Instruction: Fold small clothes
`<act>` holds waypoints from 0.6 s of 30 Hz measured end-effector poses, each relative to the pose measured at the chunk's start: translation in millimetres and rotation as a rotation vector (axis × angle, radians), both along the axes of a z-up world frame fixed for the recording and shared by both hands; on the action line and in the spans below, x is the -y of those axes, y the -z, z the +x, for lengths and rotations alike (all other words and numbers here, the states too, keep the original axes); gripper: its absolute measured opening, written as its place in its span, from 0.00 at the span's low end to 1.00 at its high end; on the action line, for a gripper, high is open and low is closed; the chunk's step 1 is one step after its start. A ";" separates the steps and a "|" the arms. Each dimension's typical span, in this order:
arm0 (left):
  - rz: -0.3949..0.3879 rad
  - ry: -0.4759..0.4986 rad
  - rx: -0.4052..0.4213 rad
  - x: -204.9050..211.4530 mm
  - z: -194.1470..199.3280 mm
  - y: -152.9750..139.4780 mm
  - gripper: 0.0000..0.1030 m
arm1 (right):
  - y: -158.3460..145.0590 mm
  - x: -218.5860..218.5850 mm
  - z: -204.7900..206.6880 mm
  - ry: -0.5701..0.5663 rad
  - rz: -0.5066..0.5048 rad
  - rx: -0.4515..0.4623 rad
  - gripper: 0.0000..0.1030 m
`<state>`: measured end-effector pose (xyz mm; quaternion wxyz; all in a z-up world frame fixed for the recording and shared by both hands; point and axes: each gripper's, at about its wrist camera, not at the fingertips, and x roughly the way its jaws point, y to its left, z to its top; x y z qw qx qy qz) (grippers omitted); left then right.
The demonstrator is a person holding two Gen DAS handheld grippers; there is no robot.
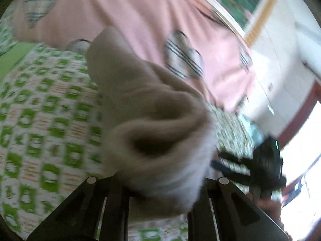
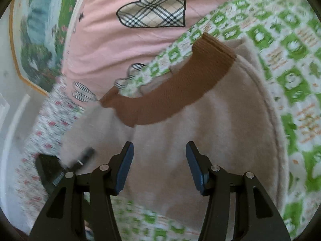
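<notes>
Up close on my left wrist view, the left hand-held gripper (image 1: 158, 182) is clamped on the beige fleece garment (image 1: 140, 108), lifted over the green-checked bedspread (image 1: 40, 120). On the right view, my right hand-held gripper (image 2: 159, 168) hangs with jaws apart above that garment's brown ribbed cuff (image 2: 170, 98).

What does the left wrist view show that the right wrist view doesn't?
Only the left wrist view: beige fabric bunched up close over the left gripper, hiding its fingertips. Only the right wrist view: the garment's brown ribbed band and the right gripper open above it. Both: the green checked bedsheet and the pink quilt with plaid hearts.
</notes>
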<state>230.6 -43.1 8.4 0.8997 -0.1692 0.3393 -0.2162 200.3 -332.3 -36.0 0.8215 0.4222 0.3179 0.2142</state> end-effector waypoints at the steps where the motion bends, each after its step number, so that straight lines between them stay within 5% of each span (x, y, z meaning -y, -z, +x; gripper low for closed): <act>1: 0.028 0.026 -0.004 13.8 -0.6 4.3 0.12 | -0.3 0.7 4.7 -0.020 0.015 -0.002 0.61; 7: 0.111 0.101 -0.052 53.8 -3.2 35.4 0.12 | 10.8 -7.2 36.6 -0.126 0.165 -0.014 0.74; 13: 0.199 0.127 -0.032 63.1 -12.3 40.8 0.12 | 13.0 -27.5 82.5 -0.163 0.186 -0.018 0.74; 15: 0.242 0.127 -0.019 71.0 -14.3 39.4 0.12 | 5.9 -33.9 97.1 -0.138 0.117 -0.014 0.74; 16: 0.271 0.129 -0.011 75.6 -16.9 38.3 0.12 | 0.8 -36.5 104.4 -0.123 0.066 -0.011 0.68; 18: 0.316 0.128 -0.002 82.9 -17.1 36.2 0.12 | -9.9 -40.0 113.2 -0.114 -0.004 -0.011 0.37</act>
